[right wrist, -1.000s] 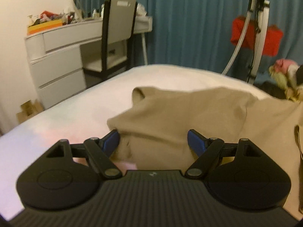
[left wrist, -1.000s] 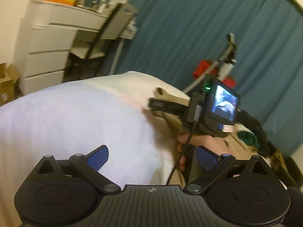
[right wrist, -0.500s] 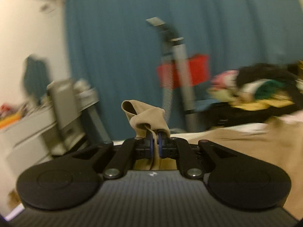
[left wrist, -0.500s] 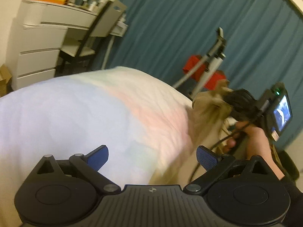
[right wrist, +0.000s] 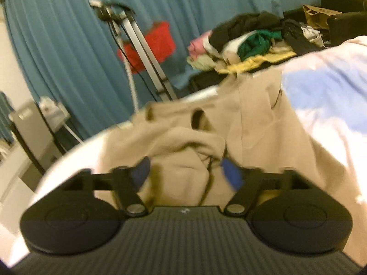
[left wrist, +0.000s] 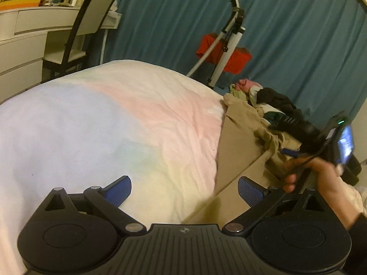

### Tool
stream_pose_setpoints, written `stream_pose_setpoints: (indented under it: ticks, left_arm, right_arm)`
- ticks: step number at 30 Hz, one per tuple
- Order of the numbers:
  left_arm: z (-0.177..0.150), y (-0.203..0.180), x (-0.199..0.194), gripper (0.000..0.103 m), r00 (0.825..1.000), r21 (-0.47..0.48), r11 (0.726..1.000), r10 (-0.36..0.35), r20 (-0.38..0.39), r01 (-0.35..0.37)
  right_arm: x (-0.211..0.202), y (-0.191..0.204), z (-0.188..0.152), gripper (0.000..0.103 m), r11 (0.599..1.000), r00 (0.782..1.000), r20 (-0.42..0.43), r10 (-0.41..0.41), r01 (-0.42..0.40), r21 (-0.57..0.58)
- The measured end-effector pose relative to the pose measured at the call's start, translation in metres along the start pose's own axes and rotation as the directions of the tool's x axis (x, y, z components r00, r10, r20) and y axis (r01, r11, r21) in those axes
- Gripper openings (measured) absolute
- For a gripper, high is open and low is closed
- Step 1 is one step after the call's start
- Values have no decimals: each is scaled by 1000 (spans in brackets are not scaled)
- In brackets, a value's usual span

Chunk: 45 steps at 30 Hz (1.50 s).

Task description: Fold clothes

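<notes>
A tan garment [left wrist: 238, 137] lies on the pastel bed cover [left wrist: 114, 123], at the right in the left wrist view. My left gripper [left wrist: 184, 189] is open and empty above the cover, beside the garment's left edge. In the right wrist view the same tan garment [right wrist: 197, 144] lies bunched on the bed, with a folded-over flap in front of my right gripper [right wrist: 187, 175]. The right gripper is open, its blue pads [right wrist: 231, 175] apart and just above the cloth. The right gripper also shows in the left wrist view [left wrist: 289, 152], held by a hand.
A pile of mixed clothes [right wrist: 252, 39] lies beyond the bed's far edge. A steamer stand with a red part [left wrist: 227, 45] stands before teal curtains. A chair [left wrist: 84, 29] and white drawers [left wrist: 20, 45] stand at the left.
My right gripper carried the tan cloth to the right, lowered it onto the garment and opened, letting it go. My left gripper stayed open.
</notes>
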State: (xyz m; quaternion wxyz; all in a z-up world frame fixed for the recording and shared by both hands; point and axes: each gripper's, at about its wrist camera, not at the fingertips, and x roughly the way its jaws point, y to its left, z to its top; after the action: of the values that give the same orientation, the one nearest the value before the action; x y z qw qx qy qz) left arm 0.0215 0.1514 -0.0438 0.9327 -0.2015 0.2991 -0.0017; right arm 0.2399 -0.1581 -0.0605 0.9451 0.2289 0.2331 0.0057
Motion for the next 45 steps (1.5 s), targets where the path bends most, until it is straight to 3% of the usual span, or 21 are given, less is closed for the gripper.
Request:
stream_pose_setpoints:
  ticks: [8,13,19,23,26,29,31,33,36,41,43,44,45]
  left_arm:
    - [-4,-2,-20,100,995,-52,995,-88,-48,86]
    - [-6,-5,-41,100,992,-33,994,-107,-69,105]
    - [26,-2,-93,100,993,12,994,-107,-40,108]
    - [46,10,-119,101,988,75,989,-123,-93,130]
    - [45,33,-112,102,962,36,987,-142,-233,155]
    - [38,50,-100,95,931,20,990,-123,-344,138]
    - [34,50,-91,82,910,46,993,-83,-407,111]
    - [27,42,-79,70,876,134,989,10,-482,63]
    - [15,24,-68,64,844,263,964,116,-523,31]
    - [-8,-5,-66,56,823,388,919,168,-543,68]
    - [-23,-12,-55,19,789,501,865,293,-539,20]
    - [-25,-12,-51,12,772,520,854,322,-548,12]
    - [-26,-13,-51,9,772,529,848,328,-544,13]
  right_arm:
    - [-128,10,6,80,998,999,-41,31,-33,-53]
    - [-214,-3,-24,80,997,993,-104,59,-64,-53]
    - [-277,-30,-51,80,998,990,-122,65,-65,5]
    - [-290,-48,-61,80,997,989,-131,64,-59,44]
    - [-293,-58,-66,80,992,985,-153,80,-64,106]
    - [-296,-61,-65,80,989,986,-144,86,-68,131]
    - [-301,-61,-64,80,989,988,-127,91,-74,128]
    - [-306,-62,-63,80,991,991,-107,82,-69,114]
    - [-308,-65,-61,80,996,995,-95,35,-28,82]
    - [-301,-80,-61,80,992,993,-121,-6,21,123]
    - [-297,-85,-63,80,988,991,-135,4,17,154]
    - [-296,-87,-65,80,986,990,-140,10,14,164]
    - [-295,-86,-67,80,987,988,-155,16,10,163]
